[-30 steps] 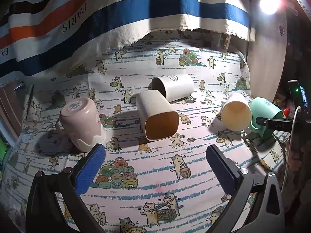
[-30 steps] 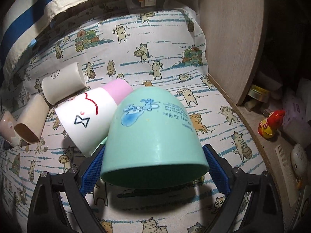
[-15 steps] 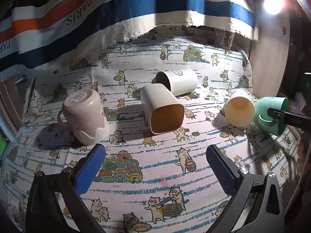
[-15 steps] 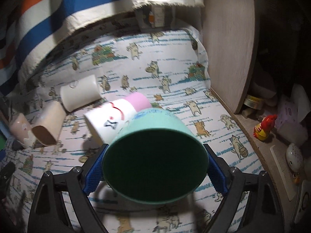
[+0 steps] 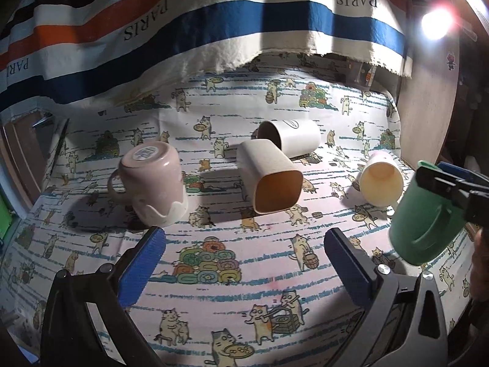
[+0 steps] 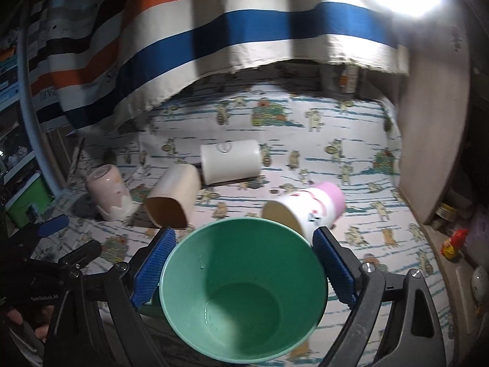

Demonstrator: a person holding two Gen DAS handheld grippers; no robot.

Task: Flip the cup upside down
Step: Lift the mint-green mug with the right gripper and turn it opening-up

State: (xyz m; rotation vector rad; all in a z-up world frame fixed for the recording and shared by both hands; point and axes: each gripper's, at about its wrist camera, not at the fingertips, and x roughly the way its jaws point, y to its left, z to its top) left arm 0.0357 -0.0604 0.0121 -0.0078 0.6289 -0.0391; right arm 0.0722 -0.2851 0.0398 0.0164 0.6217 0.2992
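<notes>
- Although one mug [image 5: 152, 185] on the left already stands mouth-down on the cloth [image 5: 214, 263], the task is far from finished, judging by the rest of the row.
- The left gripper [image 5: 244, 263] hangs over the near cloth with its blue pads spread wide and nothing between them; the mug sits just beyond its left pad.
- In the middle, the beige cup [image 5: 269, 180] and the white cup [image 5: 290, 137] lie on their sides, touching or nearly so, mouths toward the camera and the left; neither is flipped.
- Further right, the pink-based cup [image 5: 380, 182] also lies on its side, mouth toward the camera.
- At the far right, the green cup [image 6: 243, 298] is clamped between the pads of the right gripper [image 6: 243, 270], lifted clear of the cloth; the right wrist view looks straight into its open mouth, and the left view shows it tilted [image 5: 423, 217] in the air.
- I judge this cup mid-flip: its turn has to be completed and it must be set down on its rim.
- Compared with a second ago, the green cup has rotated: then its outer wall and printed side faced the right wrist camera with the mouth angled down; half a second ago the mouth had swung toward the lens; now the inside is fully exposed.
- The left gripper has drawn back slightly, and the lying cups have not shifted.
</notes>
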